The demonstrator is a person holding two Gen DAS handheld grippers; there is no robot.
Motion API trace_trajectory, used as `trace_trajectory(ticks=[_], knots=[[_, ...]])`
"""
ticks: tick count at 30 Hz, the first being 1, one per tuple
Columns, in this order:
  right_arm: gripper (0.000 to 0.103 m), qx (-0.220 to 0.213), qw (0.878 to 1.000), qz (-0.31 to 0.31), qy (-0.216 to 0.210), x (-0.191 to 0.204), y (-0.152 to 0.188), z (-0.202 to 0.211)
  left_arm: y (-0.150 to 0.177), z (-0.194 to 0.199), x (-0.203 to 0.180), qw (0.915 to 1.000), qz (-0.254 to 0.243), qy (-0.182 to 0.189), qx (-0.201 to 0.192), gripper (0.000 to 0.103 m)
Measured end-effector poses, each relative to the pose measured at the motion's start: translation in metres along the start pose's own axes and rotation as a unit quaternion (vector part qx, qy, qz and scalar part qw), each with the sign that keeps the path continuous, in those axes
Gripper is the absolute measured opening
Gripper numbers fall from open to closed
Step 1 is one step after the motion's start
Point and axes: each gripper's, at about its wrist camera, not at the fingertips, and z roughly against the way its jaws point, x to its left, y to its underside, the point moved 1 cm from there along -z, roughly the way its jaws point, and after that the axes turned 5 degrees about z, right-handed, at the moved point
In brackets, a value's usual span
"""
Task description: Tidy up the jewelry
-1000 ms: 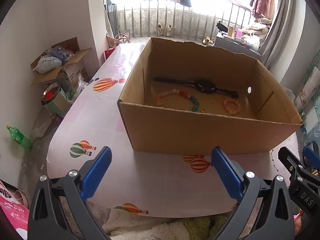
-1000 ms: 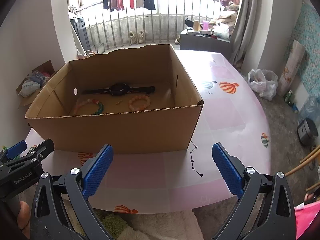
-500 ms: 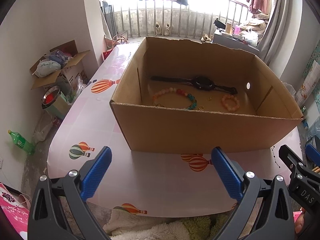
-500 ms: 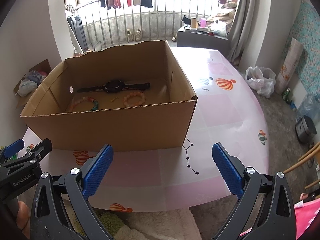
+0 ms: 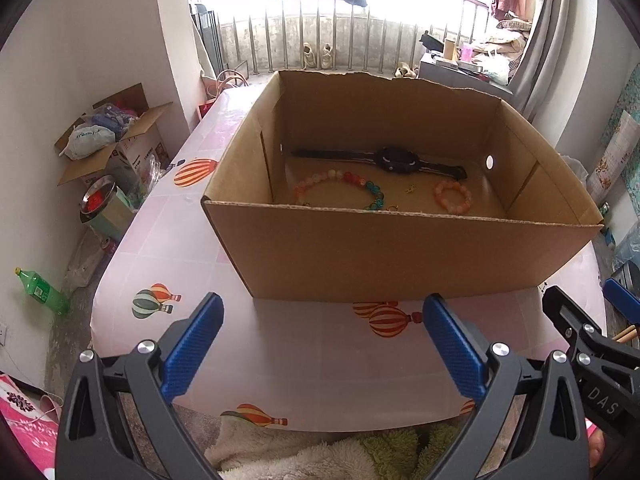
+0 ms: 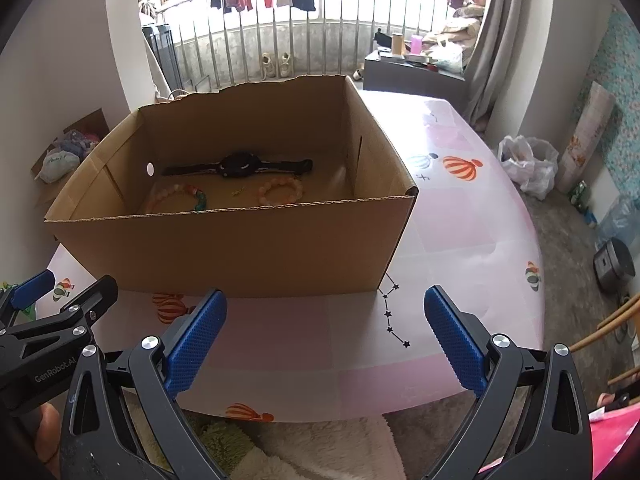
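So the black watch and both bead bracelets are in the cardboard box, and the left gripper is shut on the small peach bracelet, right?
Not quite. The left gripper is open and empty, outside the cardboard box. The left wrist view shows the small peach bracelet lying on the box floor, with the black watch and the multicolored bracelet also inside.

Your cardboard box (image 5: 400, 256) sits on the bench (image 5: 320, 360), just beyond both claws. Inside it, the watch (image 5: 396, 159) lies along the back, with the long bead bracelet (image 5: 340, 188) front-left and the small bracelet (image 5: 453, 197) front-right.
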Motion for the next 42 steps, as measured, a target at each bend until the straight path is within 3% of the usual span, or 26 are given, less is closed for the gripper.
trace_trajectory(ticks=[42], knots=[[0.095,0.017,1.000,0.005,-0.001,0.003,0.002,-0.011,0.003,-0.013,-0.004,0.9998,-0.011,-0.004,0.016,0.098]])
